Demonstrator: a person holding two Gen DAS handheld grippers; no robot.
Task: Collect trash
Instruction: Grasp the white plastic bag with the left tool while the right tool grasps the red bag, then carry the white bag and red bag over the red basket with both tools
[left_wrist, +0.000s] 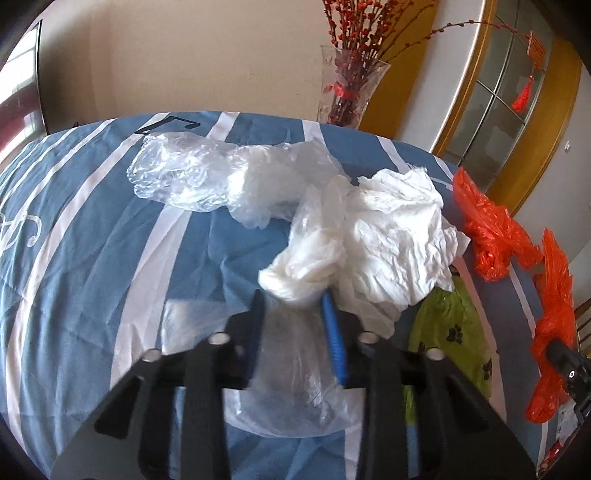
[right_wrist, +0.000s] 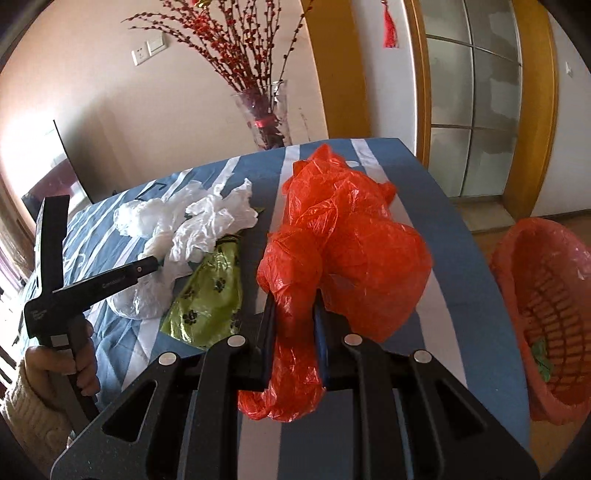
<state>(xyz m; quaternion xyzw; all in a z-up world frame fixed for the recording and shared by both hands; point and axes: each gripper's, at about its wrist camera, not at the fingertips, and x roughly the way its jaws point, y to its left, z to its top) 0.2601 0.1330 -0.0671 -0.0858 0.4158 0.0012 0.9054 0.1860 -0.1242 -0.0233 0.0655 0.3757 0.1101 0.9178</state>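
Observation:
My left gripper (left_wrist: 293, 300) is shut on a bunched neck of a whitish plastic bag (left_wrist: 306, 266) lying on the blue striped cloth (left_wrist: 74, 258). Crumpled white paper (left_wrist: 399, 236) lies just right of it, and a clear bag (left_wrist: 192, 177) farther back. My right gripper (right_wrist: 295, 299) is shut on a red plastic bag (right_wrist: 343, 236), whose puffed body rises ahead of the fingers and whose tail hangs below them. In the right wrist view the left gripper (right_wrist: 153, 264) reaches into the white pile (right_wrist: 207, 221), held by a hand (right_wrist: 62, 362). A green paw-print bag (right_wrist: 210, 295) lies between both.
A red mesh basket (right_wrist: 517, 258) lined with red plastic stands beyond the table's right edge, with a small green scrap inside. A glass vase (right_wrist: 266, 118) of red branches stands behind the far edge. A yellow-framed glass door (right_wrist: 472, 110) is at the back right.

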